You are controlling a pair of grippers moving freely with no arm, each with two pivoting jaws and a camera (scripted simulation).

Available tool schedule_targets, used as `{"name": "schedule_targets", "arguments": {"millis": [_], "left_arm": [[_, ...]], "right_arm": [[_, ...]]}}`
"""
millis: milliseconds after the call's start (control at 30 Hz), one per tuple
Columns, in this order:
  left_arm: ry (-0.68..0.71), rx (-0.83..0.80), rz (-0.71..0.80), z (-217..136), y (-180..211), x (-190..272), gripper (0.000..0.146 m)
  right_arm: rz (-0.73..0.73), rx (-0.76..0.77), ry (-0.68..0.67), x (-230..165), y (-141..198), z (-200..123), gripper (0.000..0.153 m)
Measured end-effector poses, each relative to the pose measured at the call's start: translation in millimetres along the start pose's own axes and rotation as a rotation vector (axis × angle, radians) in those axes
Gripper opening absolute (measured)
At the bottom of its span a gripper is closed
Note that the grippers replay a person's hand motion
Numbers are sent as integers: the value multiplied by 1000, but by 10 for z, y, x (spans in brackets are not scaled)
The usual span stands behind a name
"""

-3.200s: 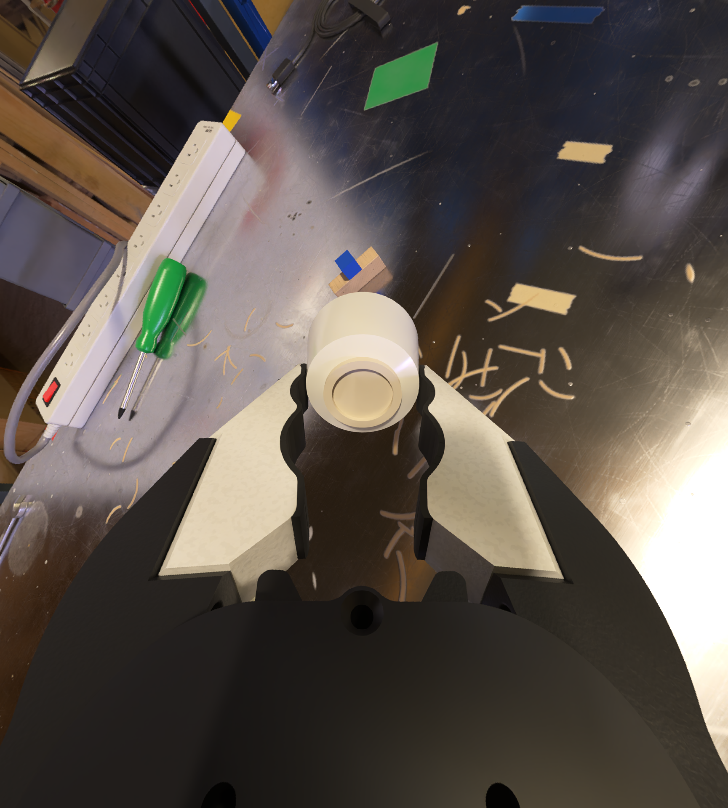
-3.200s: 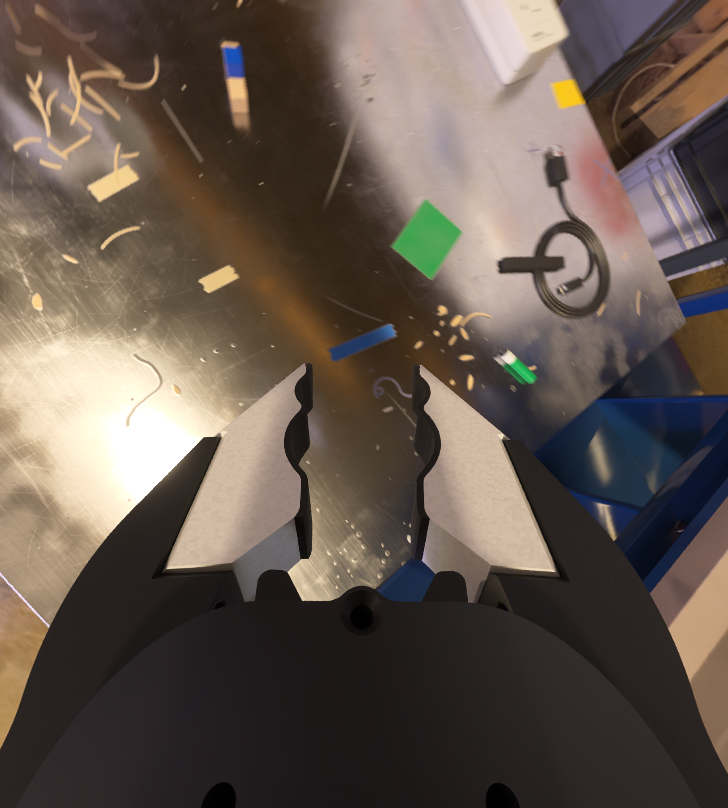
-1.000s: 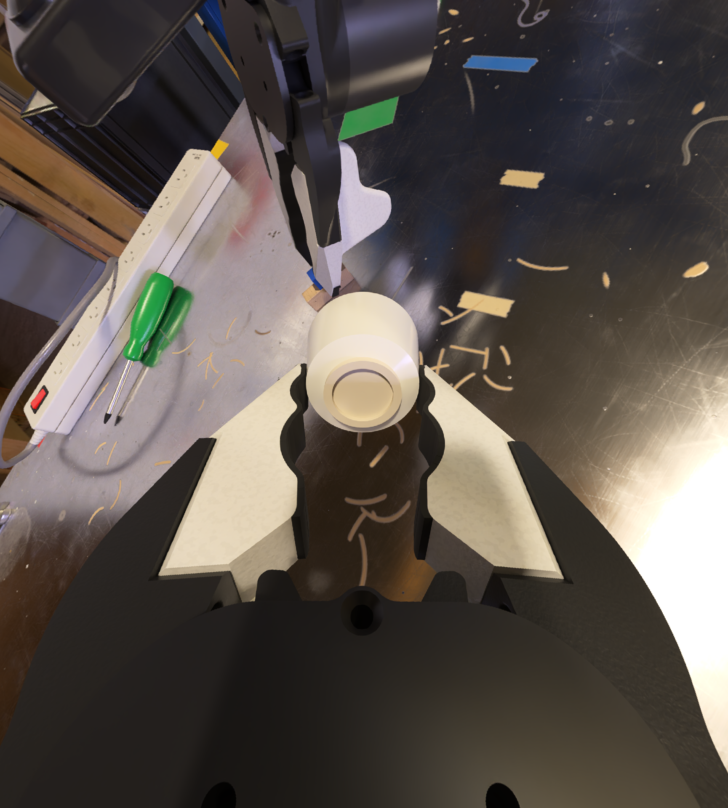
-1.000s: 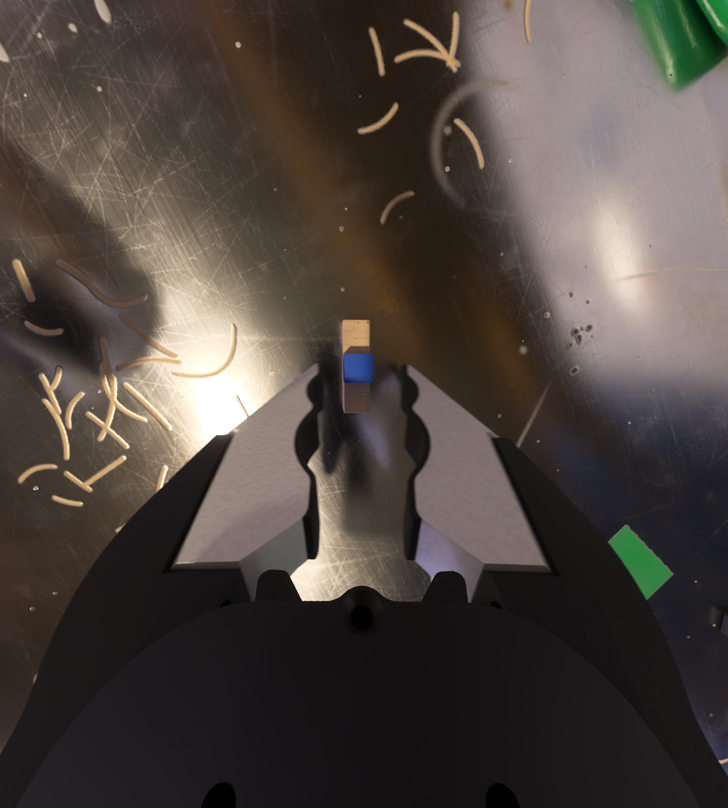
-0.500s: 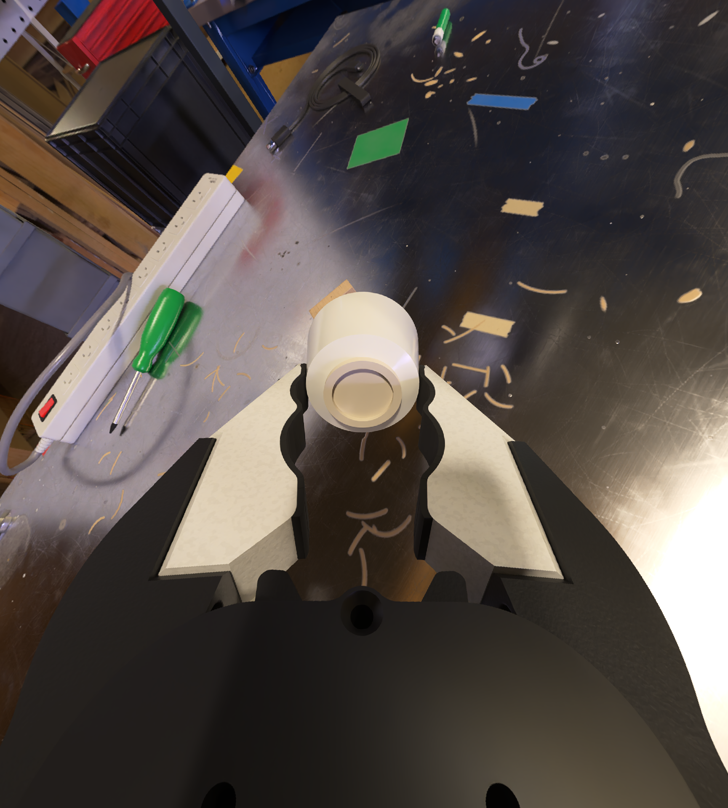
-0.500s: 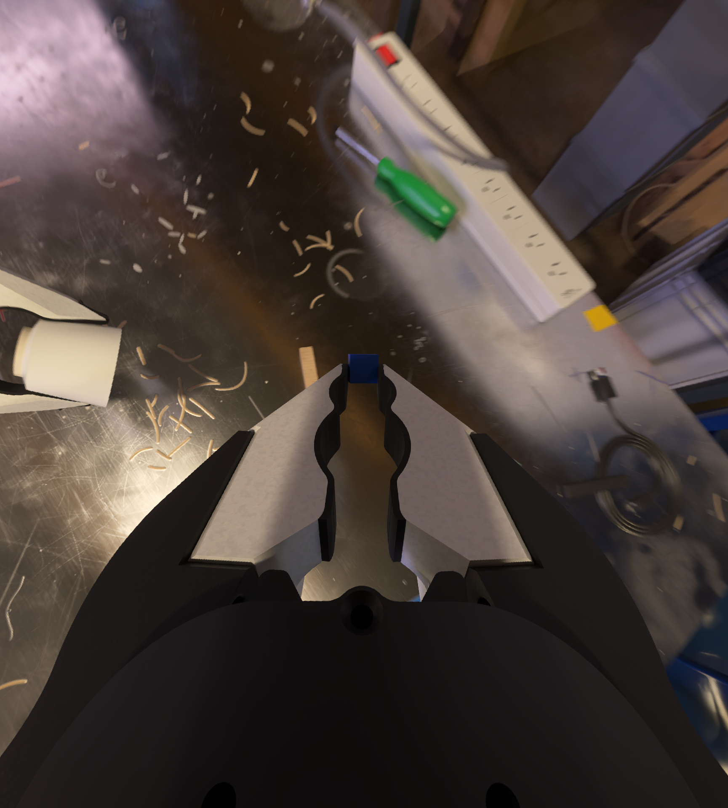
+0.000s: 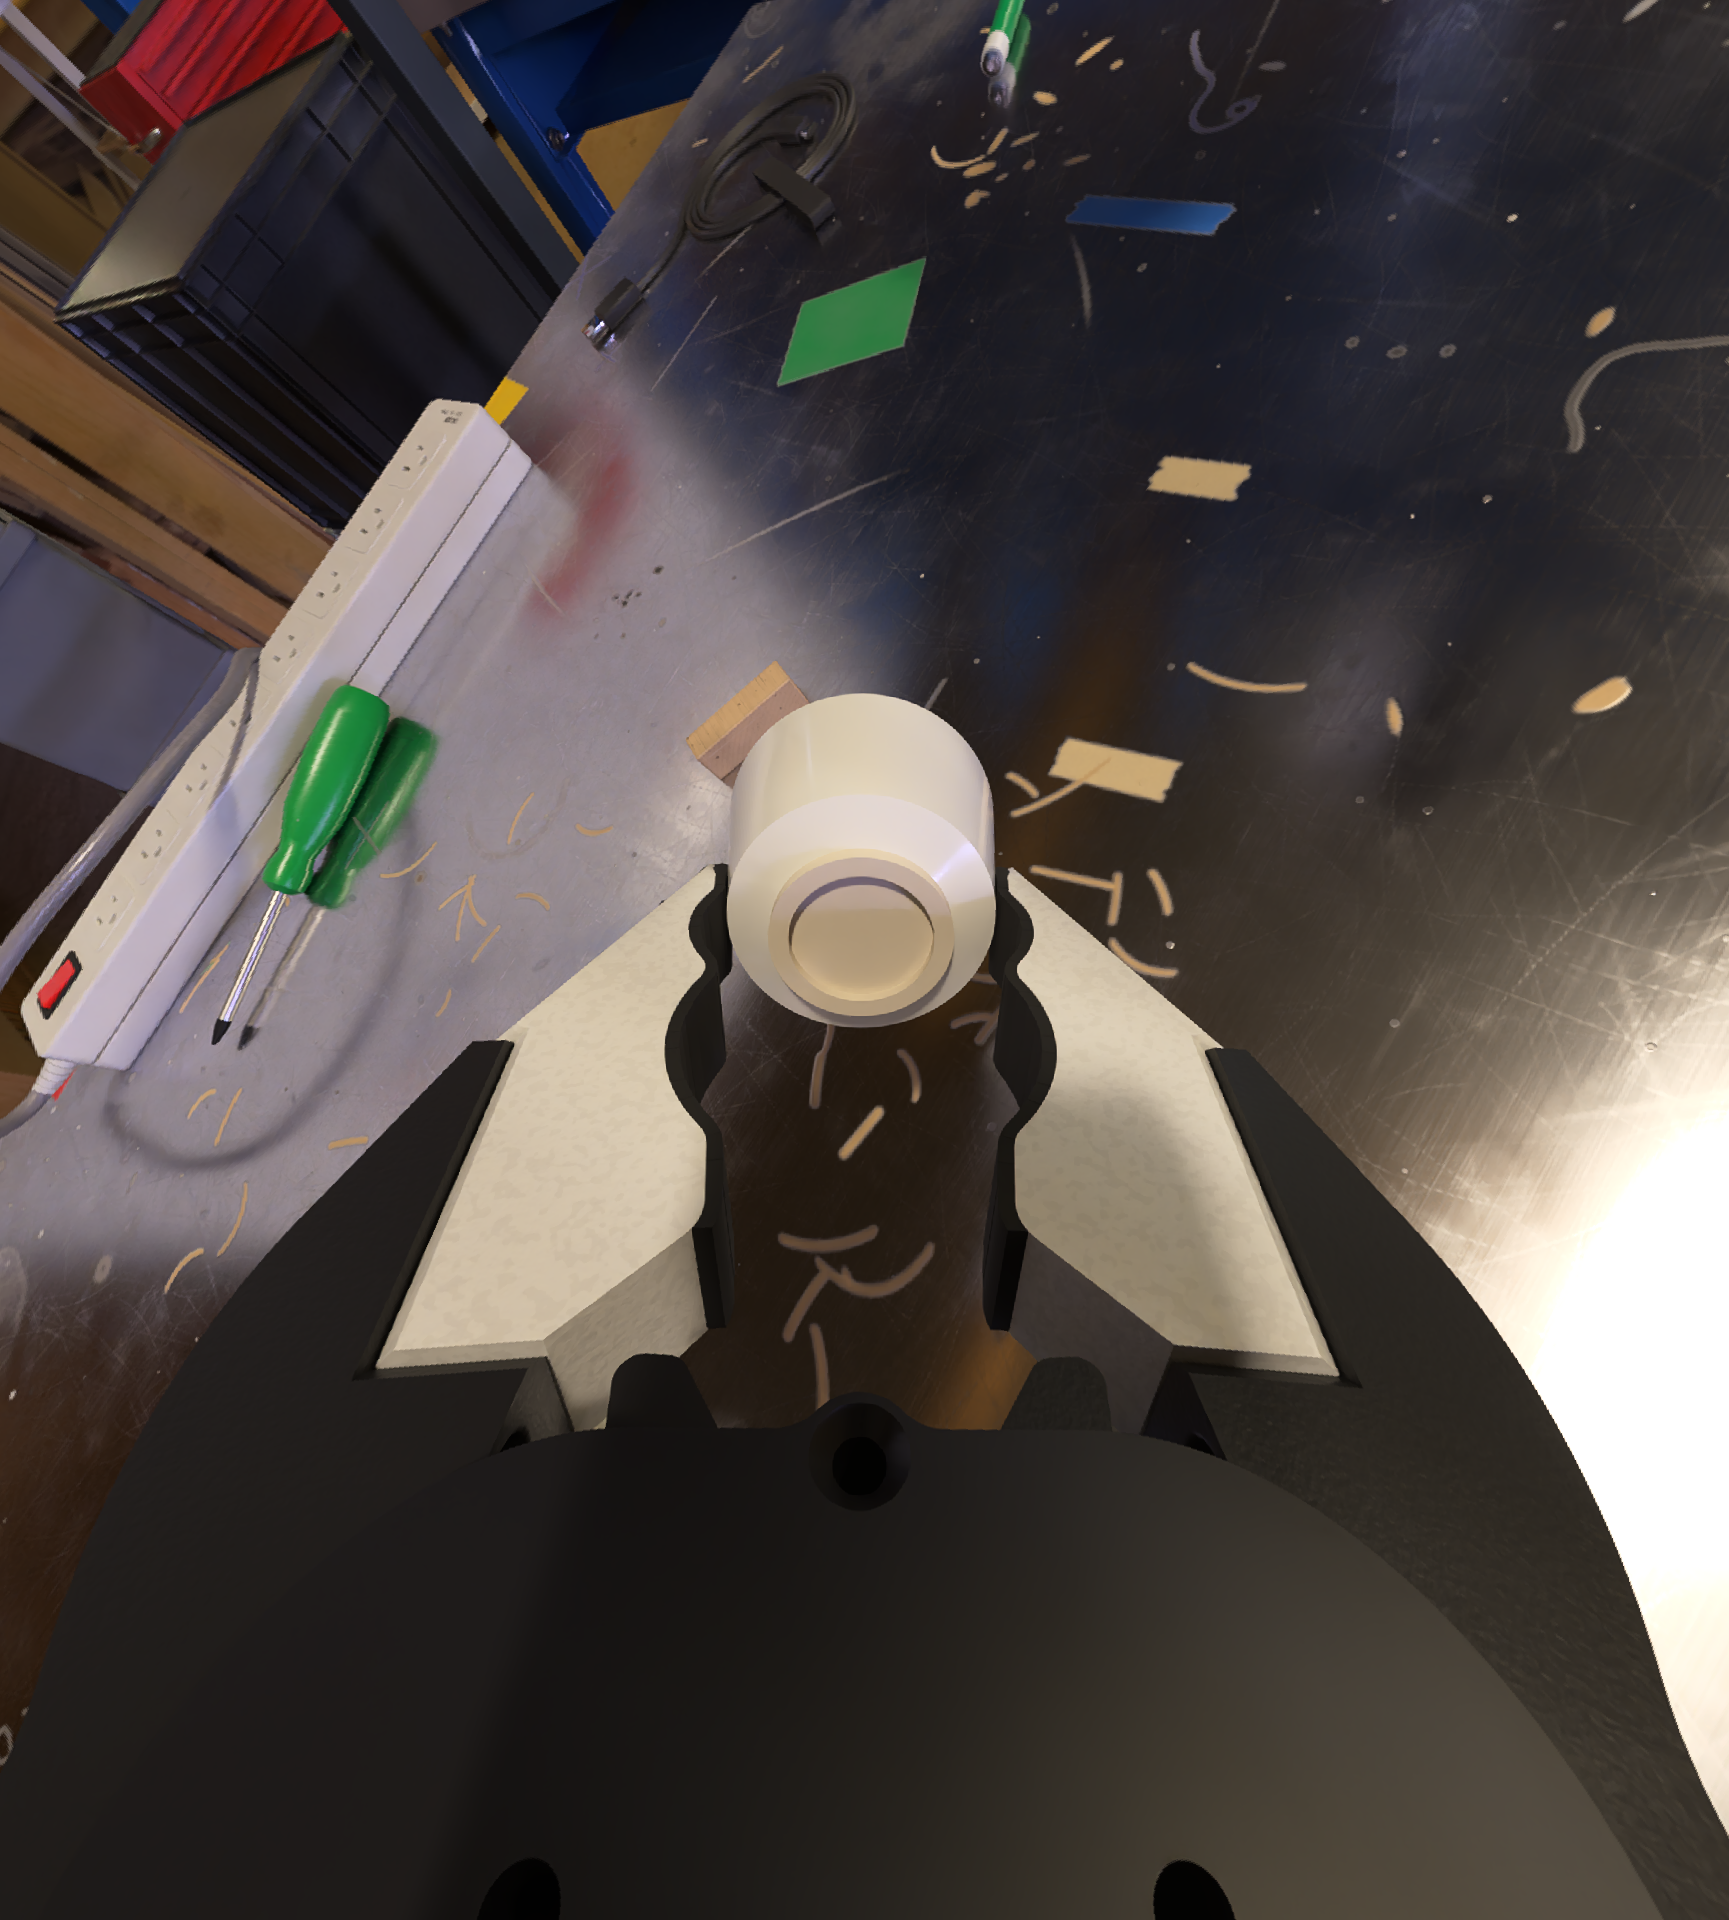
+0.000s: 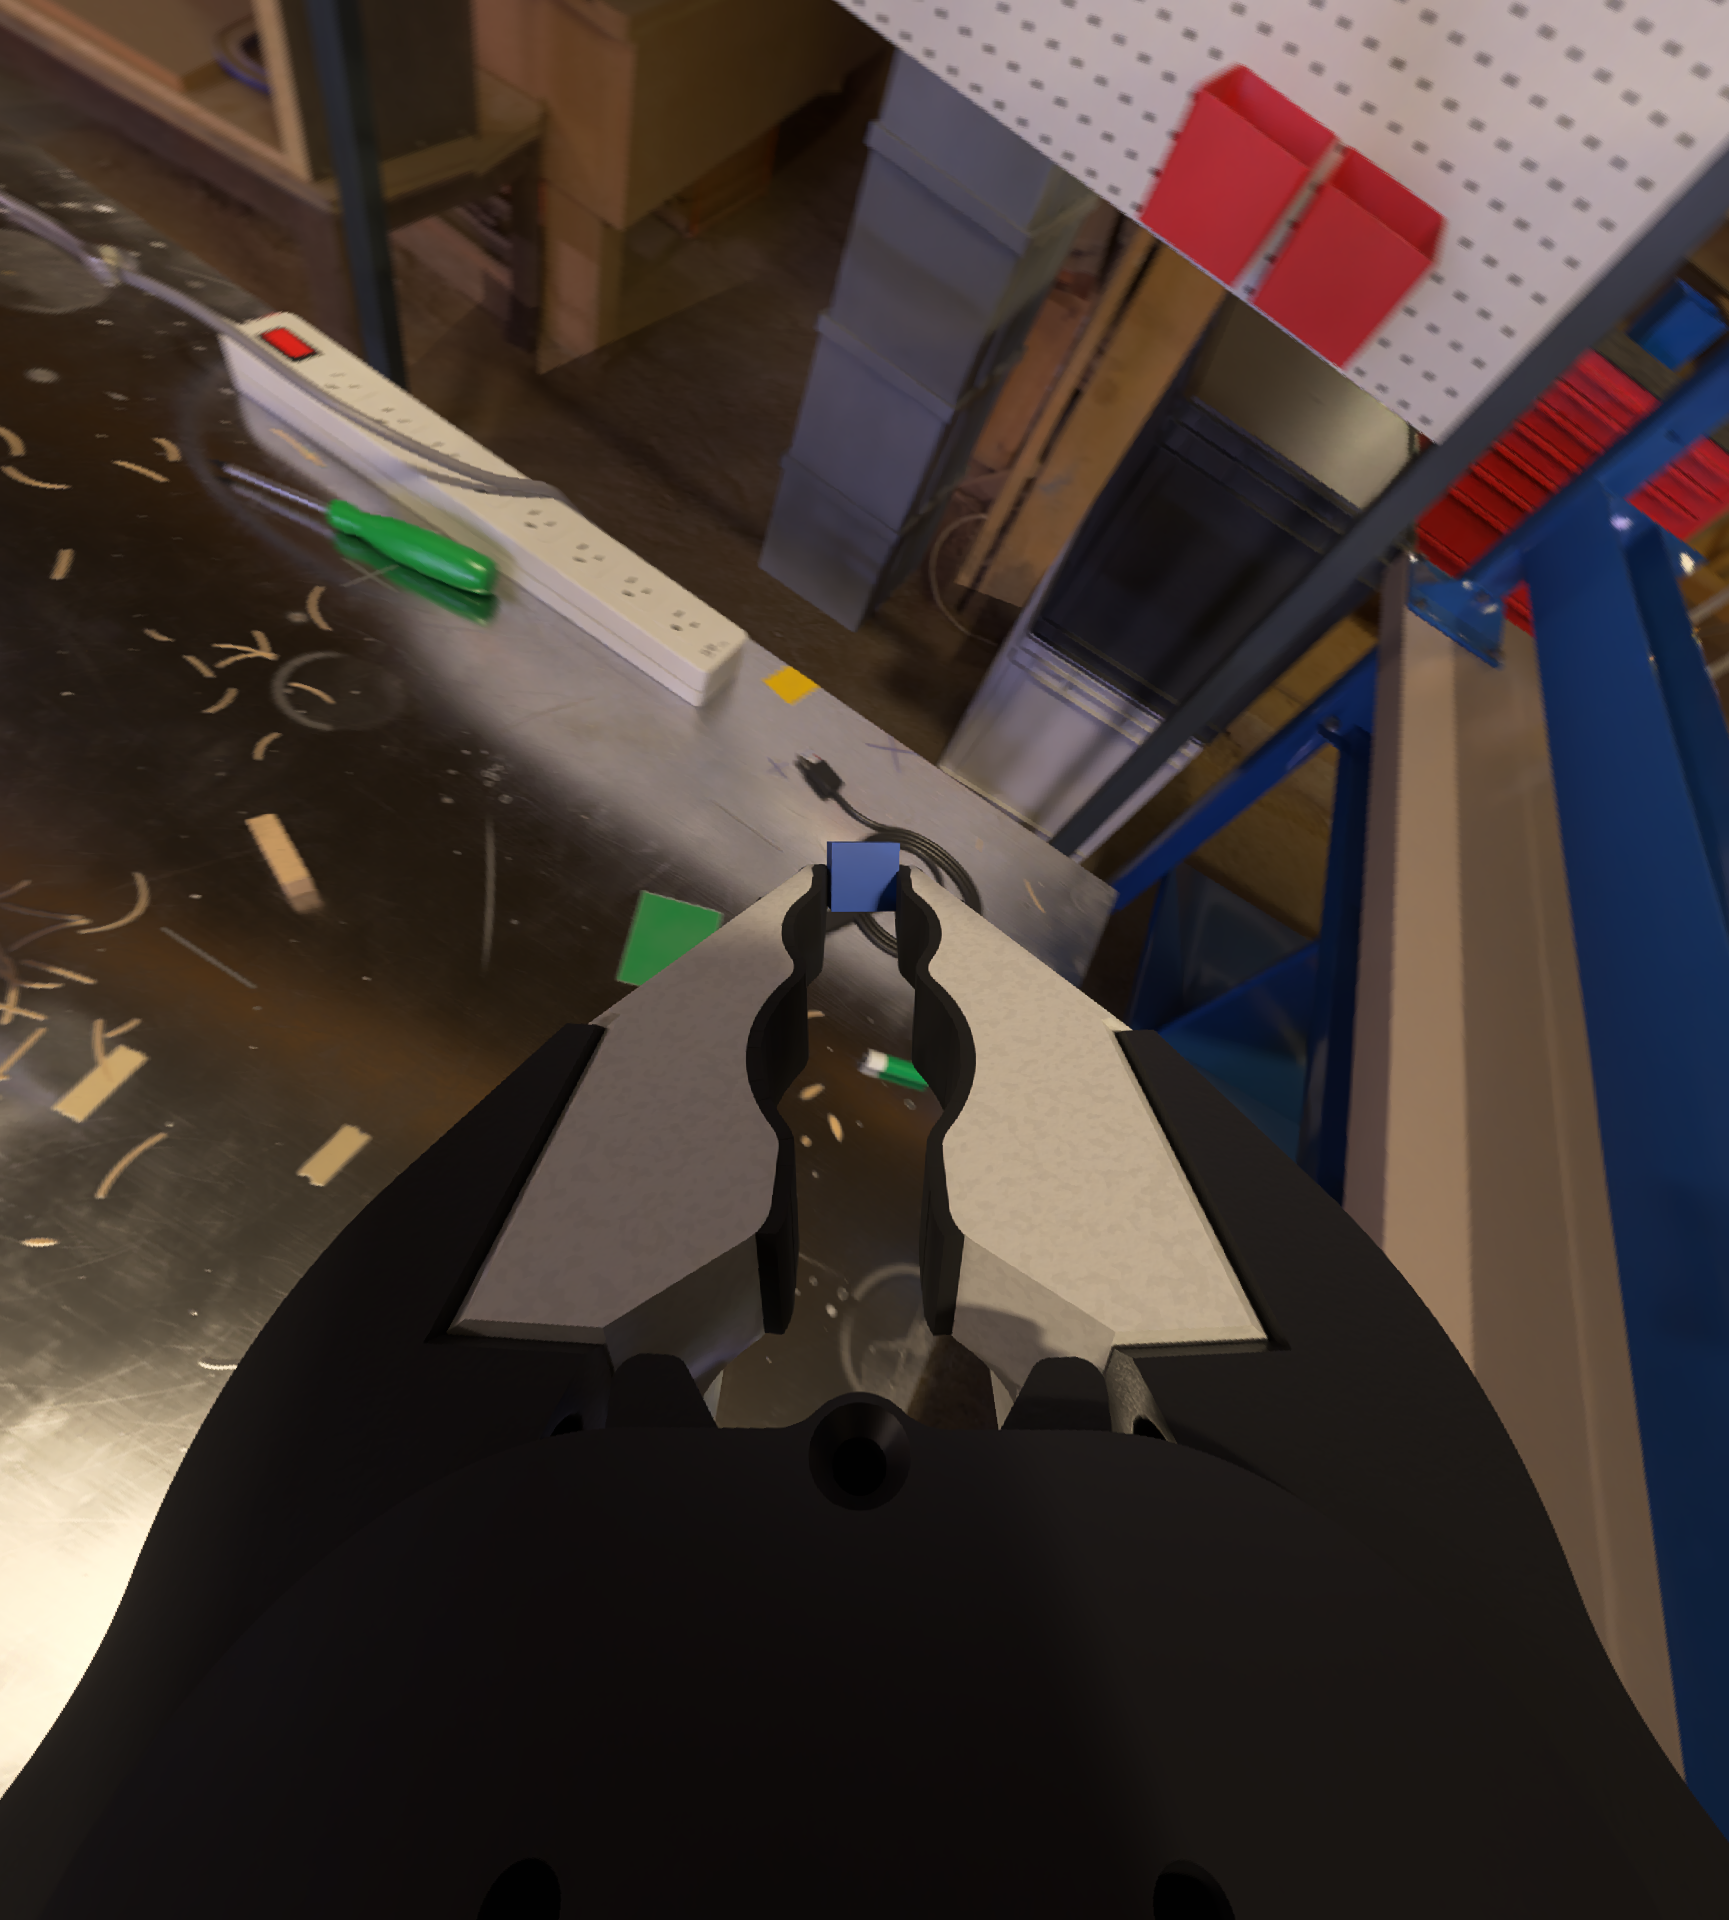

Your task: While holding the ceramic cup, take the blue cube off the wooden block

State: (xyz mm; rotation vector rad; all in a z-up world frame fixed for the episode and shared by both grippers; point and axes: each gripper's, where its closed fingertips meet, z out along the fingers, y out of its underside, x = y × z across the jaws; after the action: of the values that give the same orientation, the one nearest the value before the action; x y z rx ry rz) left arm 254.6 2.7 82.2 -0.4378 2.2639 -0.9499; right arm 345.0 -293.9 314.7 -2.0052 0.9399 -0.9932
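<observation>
right gripper point(image 8: 862, 902) pinches the small matte blue cube point(image 8: 862, 875) at its fingertips, aloft and well apart from the pale wooden block point(image 8: 282, 861) lying on the scratched metal bench point(image 8: 112, 1299). advise lowering it gently, grip steady. left gripper point(image 7: 860, 914) clamps the glossy cream ceramic cup point(image 7: 860, 862), base toward the camera.

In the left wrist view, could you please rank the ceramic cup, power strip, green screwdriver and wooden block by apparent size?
1. power strip
2. ceramic cup, though nearness to the camera enlarges it
3. green screwdriver
4. wooden block, partly hidden behind the cup
</observation>
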Motion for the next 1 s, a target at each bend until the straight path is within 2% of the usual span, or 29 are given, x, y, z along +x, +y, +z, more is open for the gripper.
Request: {"name": "schedule_targets", "arguments": {"millis": [200,433,1000], "left_arm": [[7,-7,2,25,29,17,50],[14,-16,-2,69,71,23,50],[37,-36,-13,201,145,84,50]], "right_arm": [[93,-34,102,496,439,-236,12],[180,-46,153,814,787,-315,12],[228,-40,147,920,981,-238,12]]}}
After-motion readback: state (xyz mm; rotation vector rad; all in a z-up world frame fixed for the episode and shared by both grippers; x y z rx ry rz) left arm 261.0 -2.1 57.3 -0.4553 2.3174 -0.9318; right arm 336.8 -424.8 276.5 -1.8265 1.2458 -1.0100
